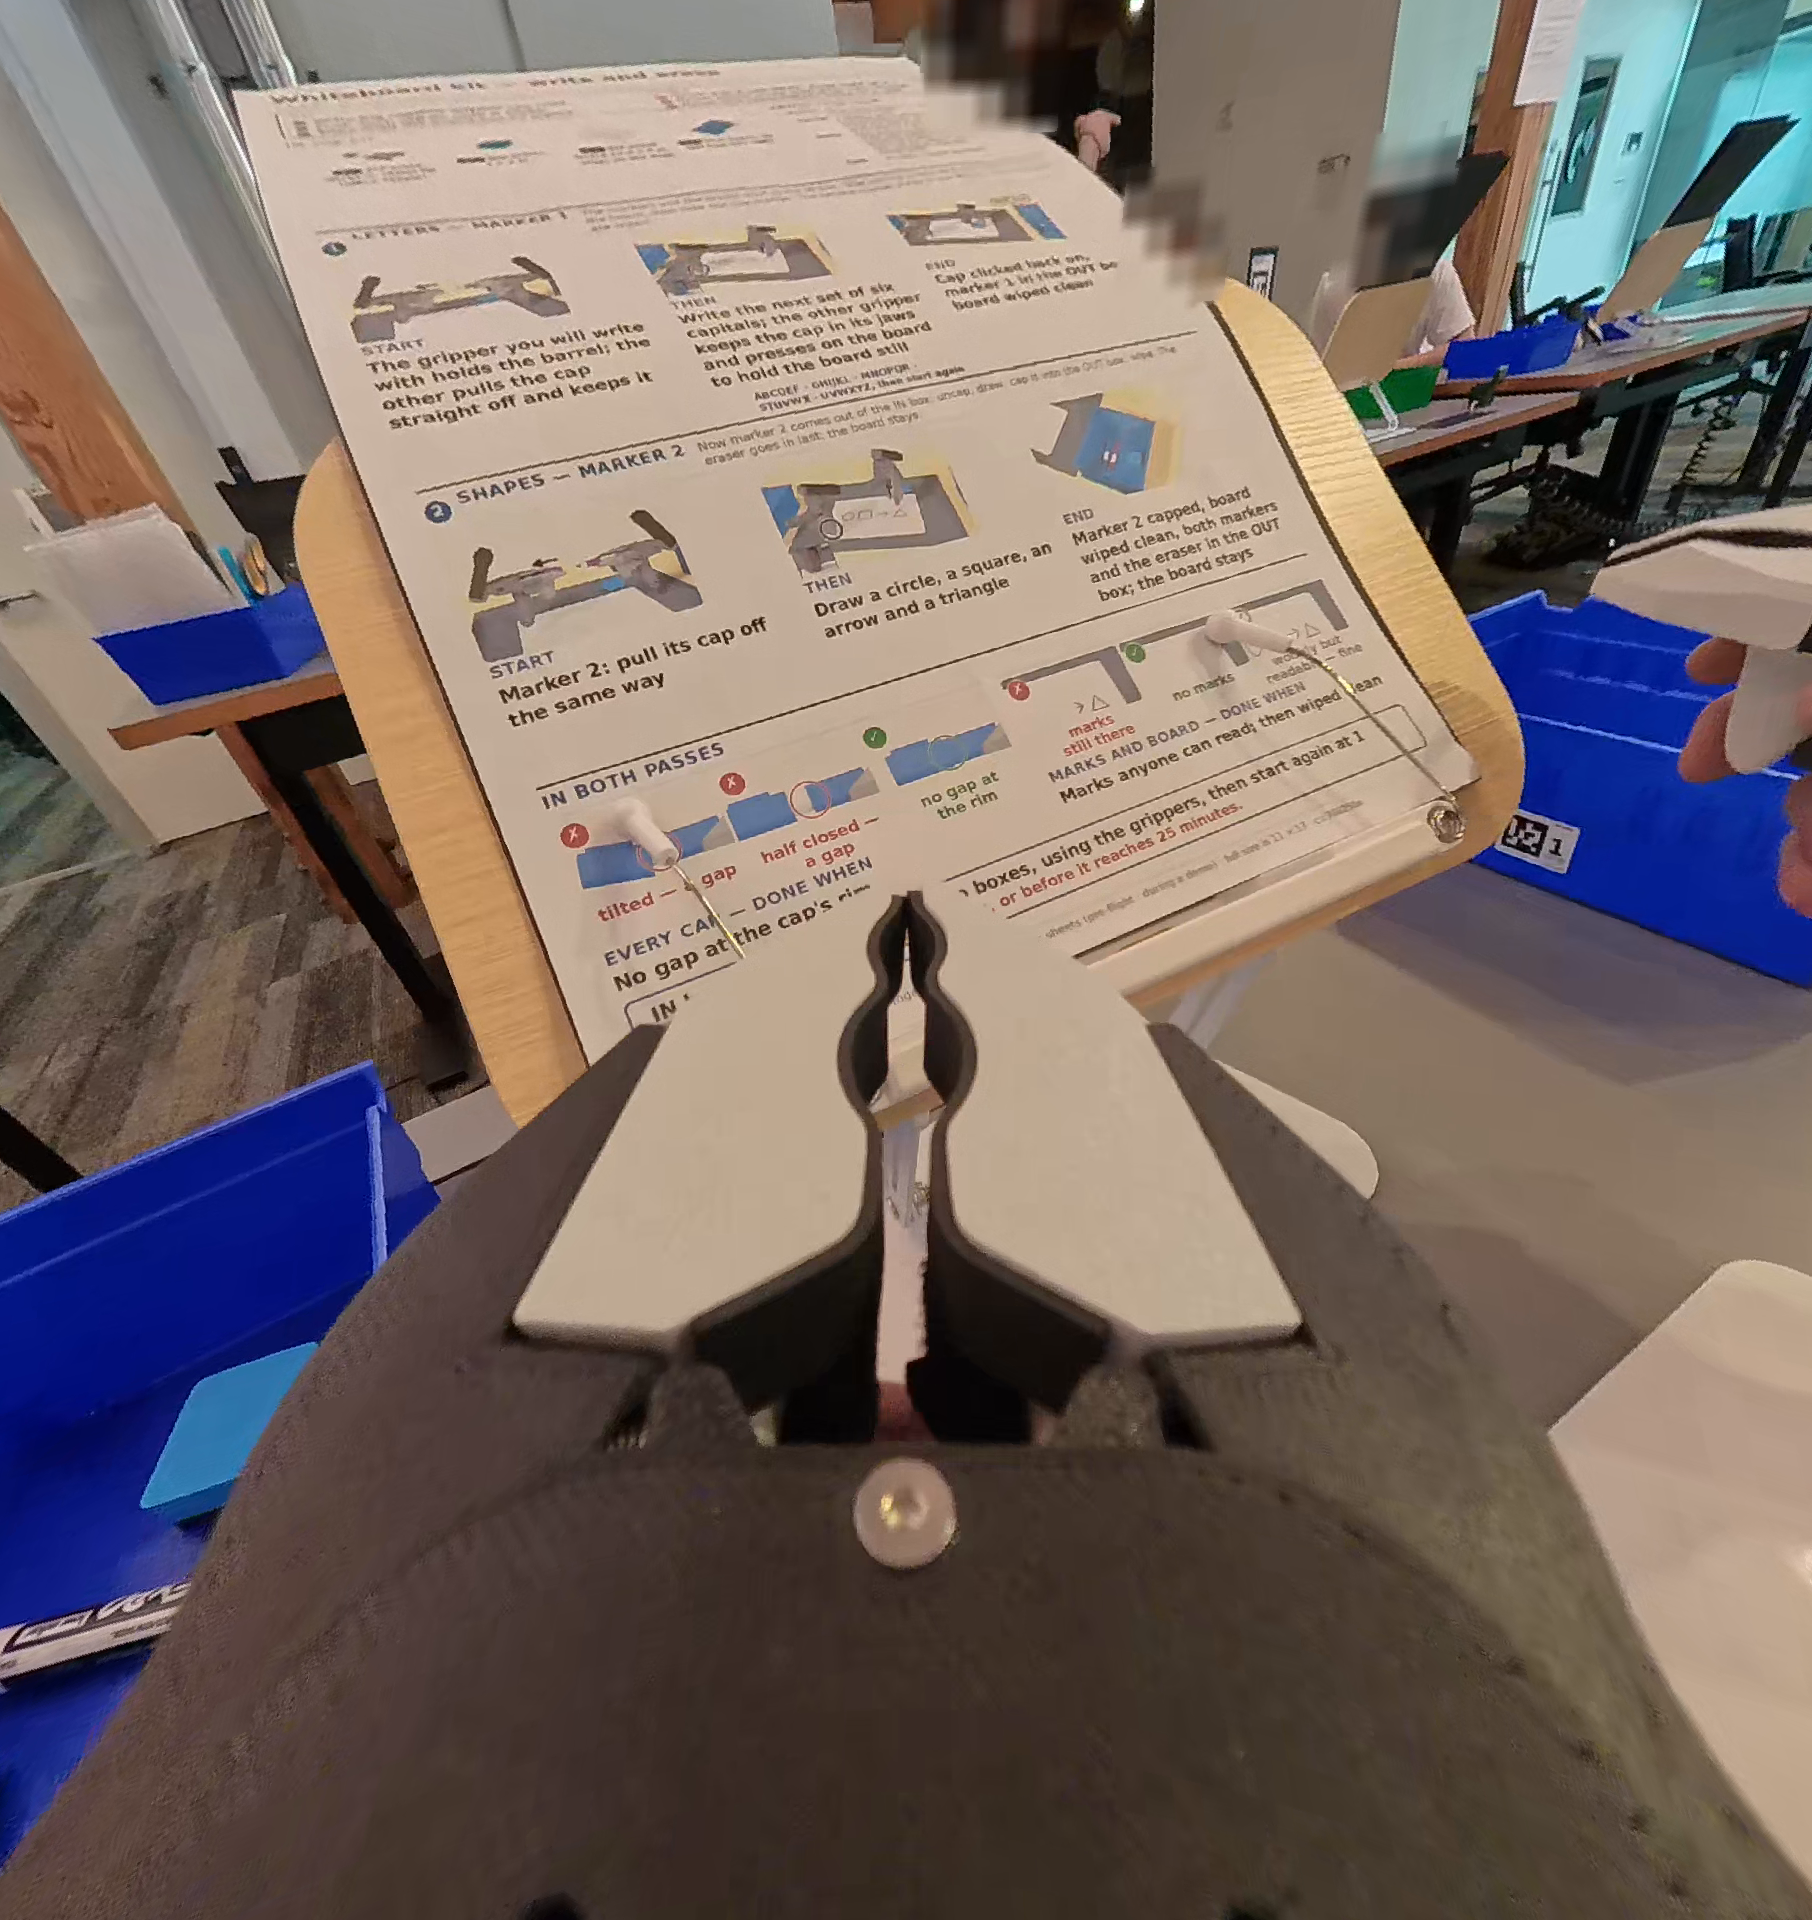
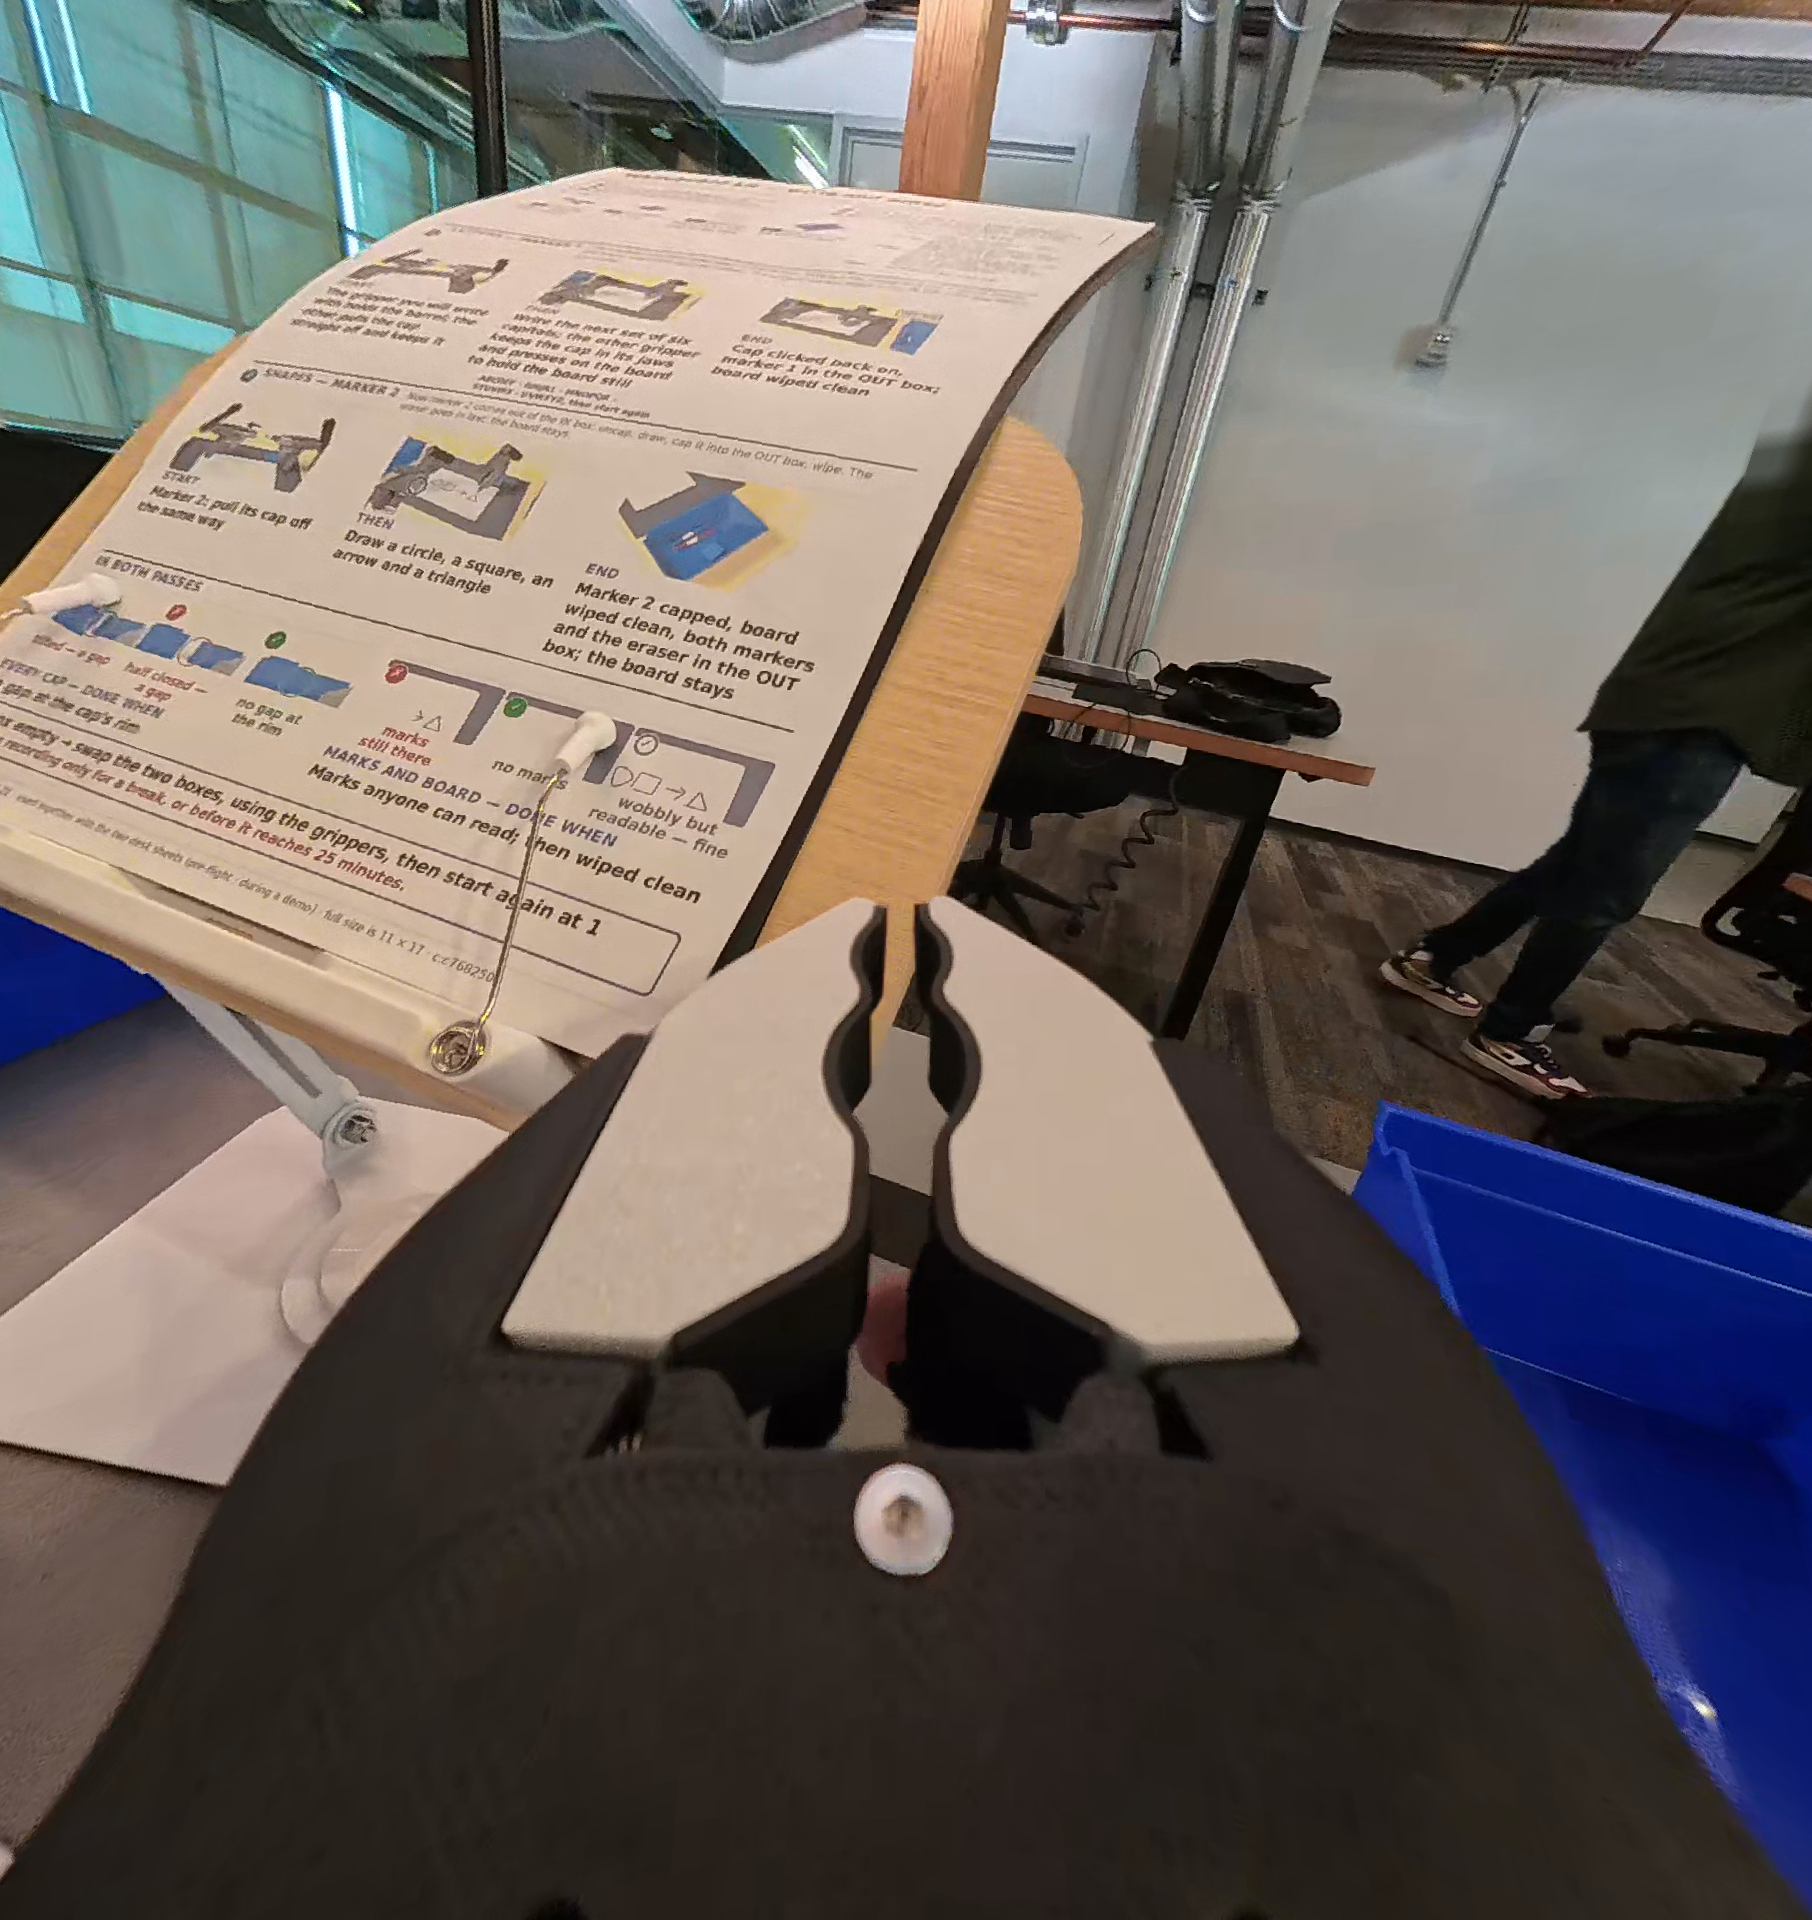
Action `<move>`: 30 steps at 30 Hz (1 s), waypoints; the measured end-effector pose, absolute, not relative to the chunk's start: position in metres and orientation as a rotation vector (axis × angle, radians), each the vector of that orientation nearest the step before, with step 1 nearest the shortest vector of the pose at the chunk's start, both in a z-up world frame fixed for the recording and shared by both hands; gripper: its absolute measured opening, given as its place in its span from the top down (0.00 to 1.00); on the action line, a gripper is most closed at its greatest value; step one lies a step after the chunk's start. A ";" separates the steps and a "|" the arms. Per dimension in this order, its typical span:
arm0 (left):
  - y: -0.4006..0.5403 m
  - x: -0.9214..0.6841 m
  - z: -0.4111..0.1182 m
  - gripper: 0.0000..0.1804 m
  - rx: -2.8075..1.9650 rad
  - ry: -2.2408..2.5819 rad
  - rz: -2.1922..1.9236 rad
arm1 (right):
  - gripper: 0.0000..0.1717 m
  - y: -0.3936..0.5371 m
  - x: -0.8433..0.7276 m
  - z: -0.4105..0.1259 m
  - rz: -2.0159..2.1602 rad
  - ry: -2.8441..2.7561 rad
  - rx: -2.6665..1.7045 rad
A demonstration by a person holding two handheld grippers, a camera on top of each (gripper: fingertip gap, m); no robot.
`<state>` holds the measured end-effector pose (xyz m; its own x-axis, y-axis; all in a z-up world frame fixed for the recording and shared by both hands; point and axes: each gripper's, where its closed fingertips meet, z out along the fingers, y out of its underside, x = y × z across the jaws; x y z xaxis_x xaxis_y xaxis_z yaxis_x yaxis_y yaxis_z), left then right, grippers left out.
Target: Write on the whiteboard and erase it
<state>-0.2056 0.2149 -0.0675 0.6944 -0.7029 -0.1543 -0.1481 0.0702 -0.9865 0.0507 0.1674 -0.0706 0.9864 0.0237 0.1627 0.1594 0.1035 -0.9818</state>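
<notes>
1. Both hold nothing: the left hand-held gripper (image 1: 910, 906) has its tips touching, and the right hand-held gripper (image 2: 900, 914) stands slightly parted.
2. Next, probably: lower the left one squarely over the marker (image 1: 60, 1642) in the near-left blue bin (image 1: 154, 1247).
3. Only the left view shows the marker, eraser (image 1: 221, 1429) and whiteboard (image 1: 1754, 1538) near right on the table (image 1: 1504, 1091); the right view adds an empty-looking bin (image 2: 1660, 1351).

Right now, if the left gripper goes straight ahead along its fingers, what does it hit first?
Probably the instruction sheet on the tilted wooden stand: the left gripper points at its lower edge with nothing between. Depth is unclear.
</notes>
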 end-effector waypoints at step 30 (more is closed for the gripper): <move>0.242 -0.227 -0.077 1.00 -1.530 0.662 -0.404 | 0.94 0.176 0.061 -0.068 -0.135 -0.044 -1.539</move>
<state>-0.2271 0.2420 -0.0775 0.7662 -0.6268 -0.1418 -0.1607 0.0268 -0.9866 0.0613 0.1756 -0.0679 0.9917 -0.0596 0.1136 0.1153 0.0261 -0.9930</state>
